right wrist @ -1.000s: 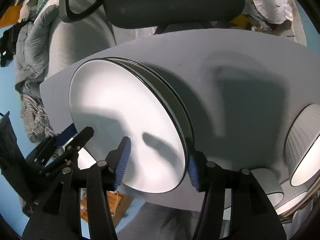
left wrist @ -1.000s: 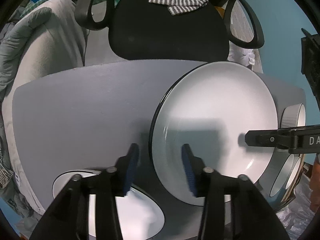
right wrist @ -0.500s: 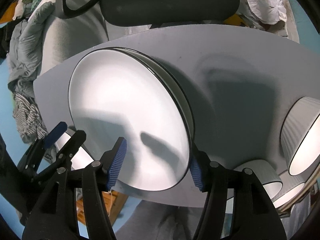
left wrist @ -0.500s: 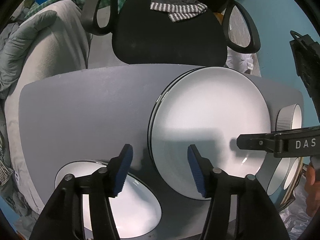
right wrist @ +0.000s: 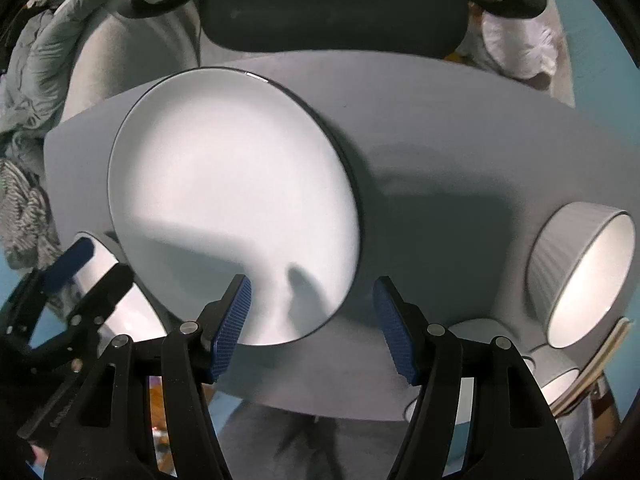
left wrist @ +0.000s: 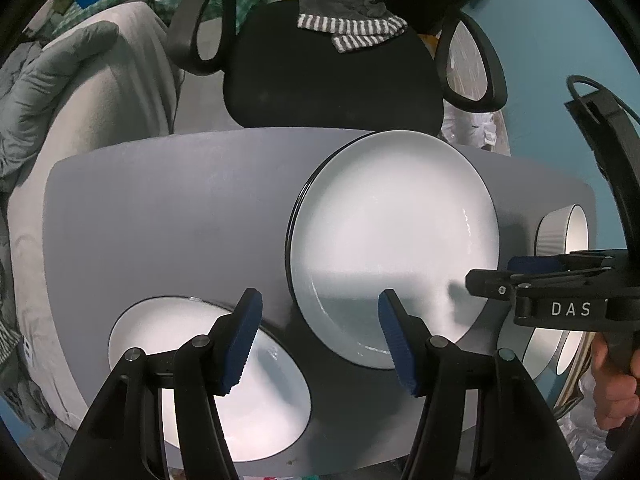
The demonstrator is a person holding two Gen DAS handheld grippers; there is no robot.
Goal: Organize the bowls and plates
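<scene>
1. My left wrist view shows the letters "DAS" in pale capitals on the black body of my right gripper [left wrist: 500,276], on the block just behind its fingers; the word runs level and reads clearly
2. I can read nothing else in that view; the plates, bowls and table carry no lettering
3. My right wrist view shows no text, label, brand or number that I can make out

Plate stack [left wrist: 394,240] mid-table [left wrist: 180,208]; smaller plate [left wrist: 208,380] left; bowl [right wrist: 584,272] right.
</scene>
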